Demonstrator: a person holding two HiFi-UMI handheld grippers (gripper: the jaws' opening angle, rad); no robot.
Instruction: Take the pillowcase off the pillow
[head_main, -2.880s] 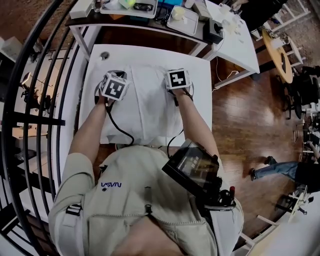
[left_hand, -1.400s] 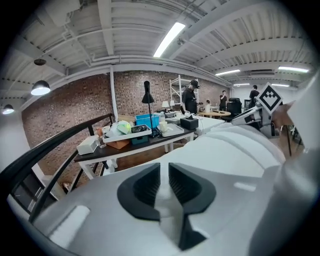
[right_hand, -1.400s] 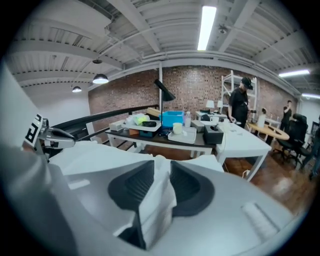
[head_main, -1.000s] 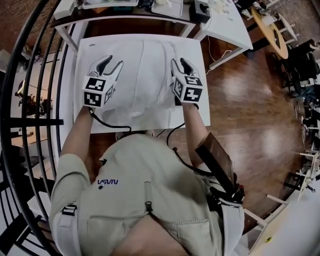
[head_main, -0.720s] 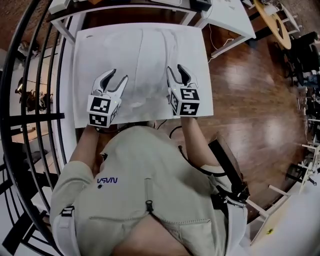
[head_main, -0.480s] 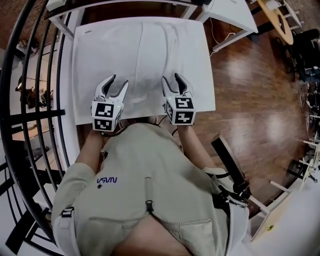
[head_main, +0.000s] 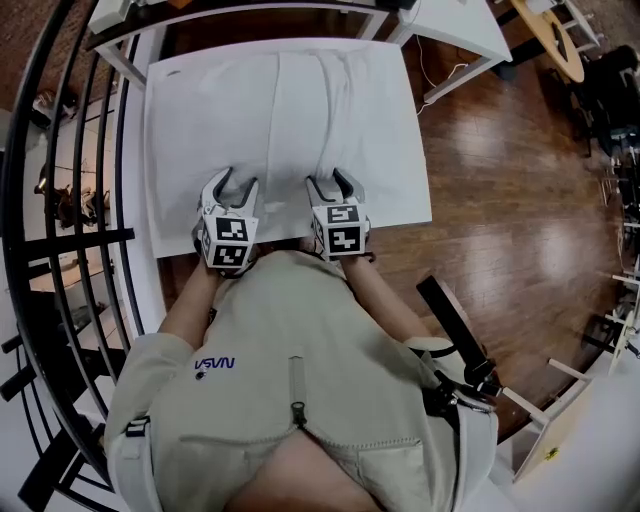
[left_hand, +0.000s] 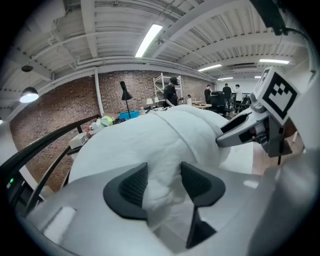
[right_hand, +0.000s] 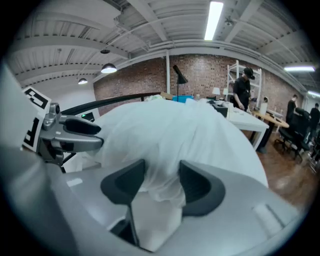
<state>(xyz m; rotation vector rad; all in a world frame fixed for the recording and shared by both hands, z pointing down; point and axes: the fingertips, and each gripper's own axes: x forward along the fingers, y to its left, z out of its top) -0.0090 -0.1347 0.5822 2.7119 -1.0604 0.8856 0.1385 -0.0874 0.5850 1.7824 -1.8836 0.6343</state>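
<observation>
Atop table (head_main: 160, 200) — one pillow (head_main: 300, 120), two grippers (head_main: 236, 180) (head_main: 328, 180), jaws opening astride its pillowcase (left_hand: 165, 145)

The pillowcase (head_main: 300, 110) is white matt cloth, softly wrinkled. My left tool (left_hand: 164, 172) has dark ribbed matt pads (left_hand: 127, 187) in a smooth grey plastic-looking shell. The desk (head_main: 165, 130) is smooth white; the floor (head_main: 500, 200) is glossy brown wood.

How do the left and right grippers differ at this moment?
The left gripper is at the near edge of the pillow on the person's left; the right gripper is beside it on the right. The pillow's cloth hangs lower between the right gripper's jaws than between the left's. Shared: both have just been opening, jaws apart, with white cloth between them.
</observation>
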